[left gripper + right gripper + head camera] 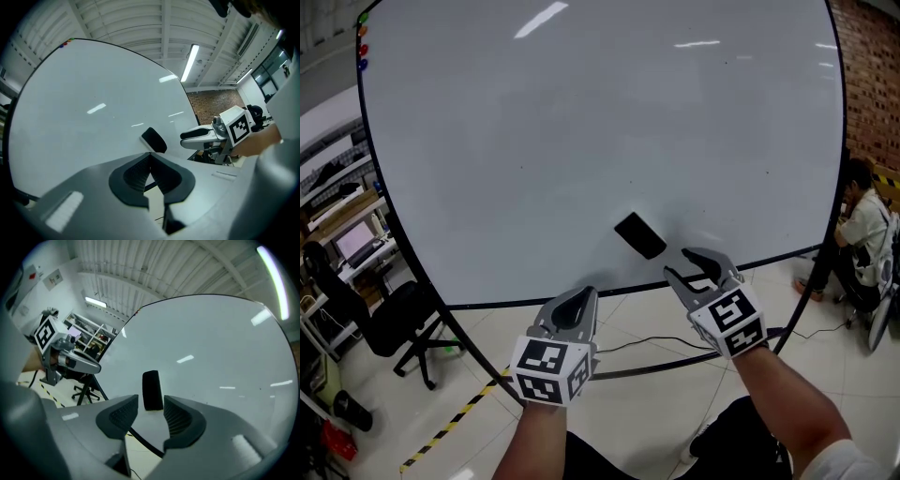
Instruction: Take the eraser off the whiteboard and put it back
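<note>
Left gripper (577, 302): nearest to you, low and to the left of the right one. Its jaws are closed tip to tip with nothing between them. It hangs short of the board's lower edge, idle.
Right gripper (698, 264): jaws stand partly apart and empty, pointed level at the board.
Eraser (639, 234), place: stuck flat on the whiteboard (581, 141) near its lower edge, just ahead of the right gripper's tips and a little to their left. From the right gripper's own view it (152, 390) sits framed in the gap between the jaws but beyond the pads. Nothing touches it yet.
Eraser, build: small dark oblong block, rounded ends. Judged light, with a stiff body and probably a softer wiping face against the board.
Eraser, hold on board: no ledge under it, so likely a magnet. Expect a short tug before it lets go and a snap back when you return it.
Where to take hold: on the two long sides, about mid-length, with the pads on the stiff body rather than the soft face. Your jaw gap already lines up with its narrow width.
Whiteboard surface: glossy and smooth. If you push sideways, the eraser will probably slide rather than lift.
Risk: a shallow pinch on the rounded edges may slip, so get the pads well past the front face before you close.
</note>
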`<state>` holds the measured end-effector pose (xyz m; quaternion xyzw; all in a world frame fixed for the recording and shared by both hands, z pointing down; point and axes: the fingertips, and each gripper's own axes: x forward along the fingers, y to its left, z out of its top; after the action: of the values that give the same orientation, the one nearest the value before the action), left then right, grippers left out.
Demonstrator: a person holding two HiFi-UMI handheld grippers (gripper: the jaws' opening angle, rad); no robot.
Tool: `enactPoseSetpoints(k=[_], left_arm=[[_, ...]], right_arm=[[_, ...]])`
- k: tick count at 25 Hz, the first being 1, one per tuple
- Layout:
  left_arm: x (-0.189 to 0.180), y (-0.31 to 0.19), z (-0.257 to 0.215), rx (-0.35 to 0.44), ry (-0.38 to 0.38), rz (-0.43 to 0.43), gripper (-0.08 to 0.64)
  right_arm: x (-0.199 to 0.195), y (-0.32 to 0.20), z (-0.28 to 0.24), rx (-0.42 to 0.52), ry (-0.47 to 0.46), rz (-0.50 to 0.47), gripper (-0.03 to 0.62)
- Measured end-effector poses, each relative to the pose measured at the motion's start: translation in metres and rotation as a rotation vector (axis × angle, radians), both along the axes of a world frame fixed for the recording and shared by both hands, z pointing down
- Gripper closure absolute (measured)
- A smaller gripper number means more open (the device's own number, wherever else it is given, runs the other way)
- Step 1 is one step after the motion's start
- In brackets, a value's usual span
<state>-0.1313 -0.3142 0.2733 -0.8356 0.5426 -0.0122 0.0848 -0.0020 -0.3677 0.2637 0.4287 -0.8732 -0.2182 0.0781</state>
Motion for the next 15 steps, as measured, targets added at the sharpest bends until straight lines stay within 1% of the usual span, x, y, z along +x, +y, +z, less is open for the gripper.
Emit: enactPoseSetpoints(k=[3, 7, 11, 15], left_arm=[[-0.002, 0.0, 0.001, -0.006, -0.001, -0.001, 0.543], [-0.003, 0.0, 0.0, -0.006, -0.003, -0.004, 0.543], [0.0, 0.0, 0.0, -0.003, -0.004, -0.001, 0.543], [-0.001, -0.002, 0.002, -0.004, -0.002, 0.0, 0.543]], right_arm=[[-0.016, -0.005, -0.006, 0.057, 0.087, 0.021, 0.341], [-0.027, -0.018, -0.008, 0.063, 0.135, 0.04, 0.328], [-0.029, -0.026, -0.007, 0.043, 0.122, 0.056, 0.319], [-0.035, -0.032, -0.004, 0.057, 0.145, 0.067, 0.319]])
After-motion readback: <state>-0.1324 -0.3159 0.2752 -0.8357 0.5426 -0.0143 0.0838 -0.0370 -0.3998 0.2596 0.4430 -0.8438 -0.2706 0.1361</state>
